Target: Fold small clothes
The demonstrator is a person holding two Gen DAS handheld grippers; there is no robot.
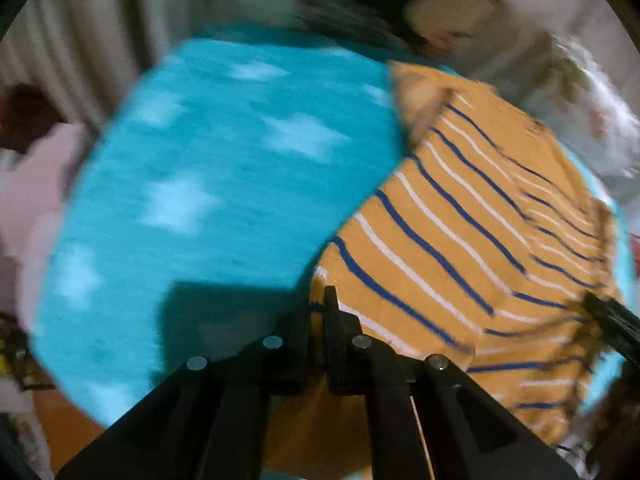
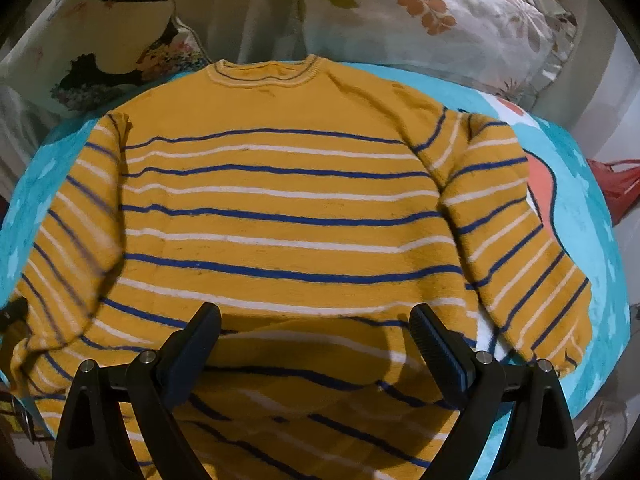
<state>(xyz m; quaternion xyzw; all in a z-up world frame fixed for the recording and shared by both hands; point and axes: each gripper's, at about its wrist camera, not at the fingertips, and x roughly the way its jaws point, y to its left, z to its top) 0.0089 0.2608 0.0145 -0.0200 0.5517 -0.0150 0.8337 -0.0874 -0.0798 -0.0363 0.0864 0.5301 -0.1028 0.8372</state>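
The left tongs [image 1: 325, 304] are clenched, their black fingers pressed together on the lower left corner of the sweater [image 1: 460, 240], where its hem meets the turquoise blanket [image 1: 208, 168]. The left wrist view is smeared by motion blur, so finer detail at the pinch cannot be made out. To the left of these tongs the blanket lies bare, a wide open stretch scattered with pale stars, running to its rounded edge.

The right tongs [image 2: 316, 334] are released, the two fingers standing well apart above the sweater's lower middle and touching no cloth as far as can be seen. Their shadow falls across the hem below them.

There is one sweater [image 2: 280, 200]: mustard yellow with blue and white stripes, laid flat with the collar at the far side. Its two sleeves lie down along the body, one on each side; the right sleeve's cuff rests near the blanket's near right edge, leaving a narrow strip of turquoise beyond it. At the left edge of the right wrist view a dark tip, seemingly of the left tongs, sits by the left sleeve's end.

Beyond the collar, two patterned pillows [image 2: 432, 16] lean just past the blanket's far edge. A red item [image 2: 620, 188] shows at the right margin.
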